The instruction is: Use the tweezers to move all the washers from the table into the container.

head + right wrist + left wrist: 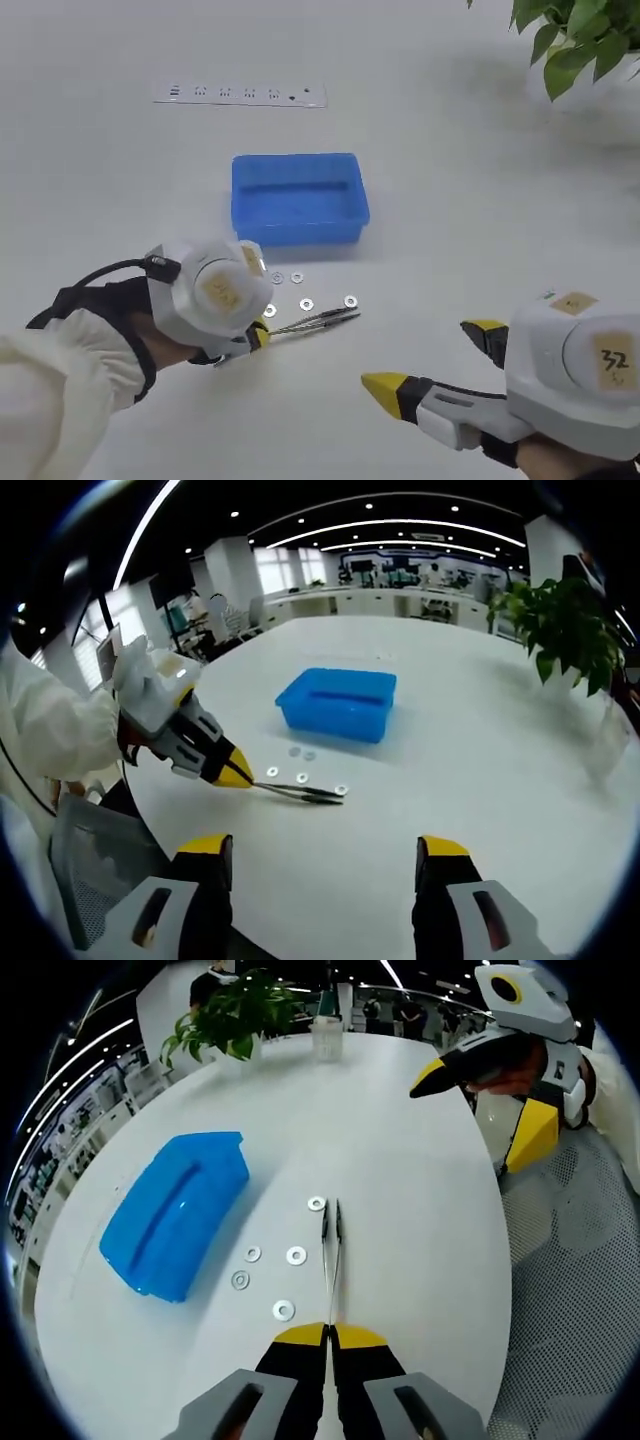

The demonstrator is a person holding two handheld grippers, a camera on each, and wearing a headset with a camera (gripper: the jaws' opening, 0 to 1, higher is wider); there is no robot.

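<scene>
Two-handed work over a white table (470, 200), all on the near side of the blue container (300, 198). Reaching in from its near left with the left gripper (262, 335), white sleeve (60, 390) behind, jaws pressed together on the back end of the tweezers (318, 321). Hovering further out, near right, with the right gripper (425, 355), jaws spread wide, gripping nothing. Inside the container, bare blue floor. Tweezers pointing rightward, tips nearly together. Five washers (306, 304) scattered just before the container, one just beside the tweezer tips.
</scene>
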